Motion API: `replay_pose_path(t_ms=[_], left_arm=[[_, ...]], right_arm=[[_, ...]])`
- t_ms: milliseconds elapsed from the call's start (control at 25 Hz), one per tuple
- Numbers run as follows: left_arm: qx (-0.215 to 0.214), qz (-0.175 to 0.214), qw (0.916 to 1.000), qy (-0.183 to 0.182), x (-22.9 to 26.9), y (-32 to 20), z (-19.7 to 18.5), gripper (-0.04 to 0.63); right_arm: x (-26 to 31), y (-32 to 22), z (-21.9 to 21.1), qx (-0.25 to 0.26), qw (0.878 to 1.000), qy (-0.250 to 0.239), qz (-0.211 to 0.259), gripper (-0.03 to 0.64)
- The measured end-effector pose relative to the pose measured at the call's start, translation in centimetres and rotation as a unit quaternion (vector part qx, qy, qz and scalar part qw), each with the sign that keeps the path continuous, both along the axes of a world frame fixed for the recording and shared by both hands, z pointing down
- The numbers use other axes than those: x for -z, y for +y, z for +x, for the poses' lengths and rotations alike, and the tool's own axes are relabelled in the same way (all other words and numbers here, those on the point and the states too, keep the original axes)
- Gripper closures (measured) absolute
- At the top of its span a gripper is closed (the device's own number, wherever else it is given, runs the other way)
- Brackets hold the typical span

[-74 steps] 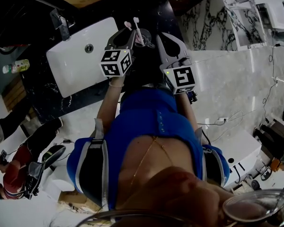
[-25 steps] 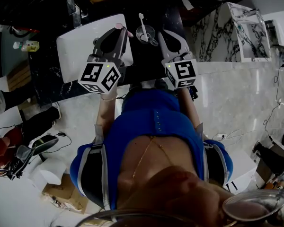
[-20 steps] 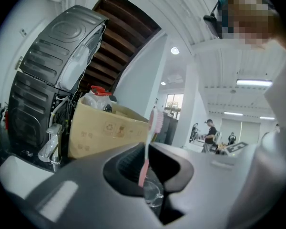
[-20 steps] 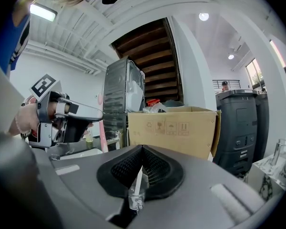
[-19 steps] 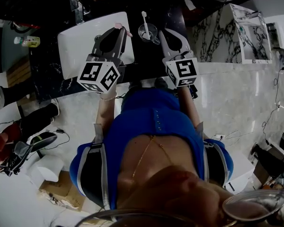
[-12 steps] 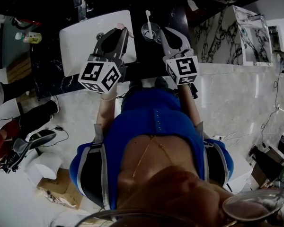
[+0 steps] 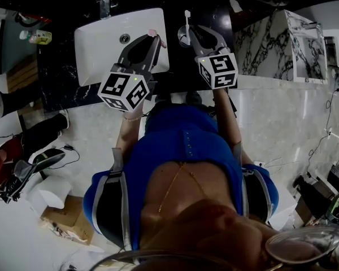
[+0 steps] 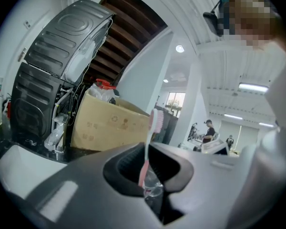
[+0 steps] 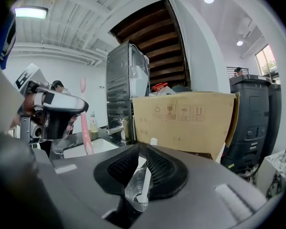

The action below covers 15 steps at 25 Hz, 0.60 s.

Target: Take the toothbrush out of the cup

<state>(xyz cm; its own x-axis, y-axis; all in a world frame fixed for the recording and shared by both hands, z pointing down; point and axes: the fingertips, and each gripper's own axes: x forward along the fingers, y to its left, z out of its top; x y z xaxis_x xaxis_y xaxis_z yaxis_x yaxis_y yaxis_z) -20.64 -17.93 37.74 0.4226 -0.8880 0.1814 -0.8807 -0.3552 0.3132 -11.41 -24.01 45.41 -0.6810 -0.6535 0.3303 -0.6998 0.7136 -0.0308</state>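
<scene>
Found the pink toothbrush out of the cup, pinched low on its handle between the closed jaws of the left gripper, centre frame in the left gripper view. Just beside it, toward the upper middle of the head view, saw the right gripper clamped on the clear cup, with a white toothbrush standing inside. Placed both over the dark counter, next to the white sink at upper left.

Judged the main risk as a slip or swing: a slim, smooth handle gripped near one end could pivot in the jaws, especially if knocked against the neighbouring gripper (the two sat close). Thought the cup, apparently tilted in its jaws, could also slide or spill its brush.

Read the pink brush as near upright, long axis running bottom to top of frame, bristle head uppermost with a slight lean right.
</scene>
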Motion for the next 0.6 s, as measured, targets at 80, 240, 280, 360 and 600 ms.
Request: replay_pose_path(t_ms=[80,240,280,360,600], left_arm=[[-0.006,-0.005,1.0,0.005,-0.3,0.0,-0.2,0.572],[-0.016,-0.011,0.9997,0.013,-0.9,0.0,-0.7,0.572],[-0.018,-0.012,0.9997,0.014,-1.1,0.0,-0.8,0.572],[-0.02,-0.015,0.9995,0.016,-1.4,0.0,-1.2,0.572],[-0.025,-0.021,0.9992,0.024,-2.2,-0.3,-2.4,0.572]], right_arm=[[-0.6,-0.7,-0.5,-0.003,1.0,0.009,-0.008,0.552],[-2.0,-1.7,-1.3,-0.015,0.999,0.03,-0.025,0.548],[-2.3,-1.9,-1.5,-0.018,0.999,0.035,-0.027,0.548],[-3.0,-2.3,-1.7,-0.023,0.998,0.05,-0.03,0.546],[-4.4,-3.3,-2.3,-0.036,0.995,0.083,-0.036,0.531]])
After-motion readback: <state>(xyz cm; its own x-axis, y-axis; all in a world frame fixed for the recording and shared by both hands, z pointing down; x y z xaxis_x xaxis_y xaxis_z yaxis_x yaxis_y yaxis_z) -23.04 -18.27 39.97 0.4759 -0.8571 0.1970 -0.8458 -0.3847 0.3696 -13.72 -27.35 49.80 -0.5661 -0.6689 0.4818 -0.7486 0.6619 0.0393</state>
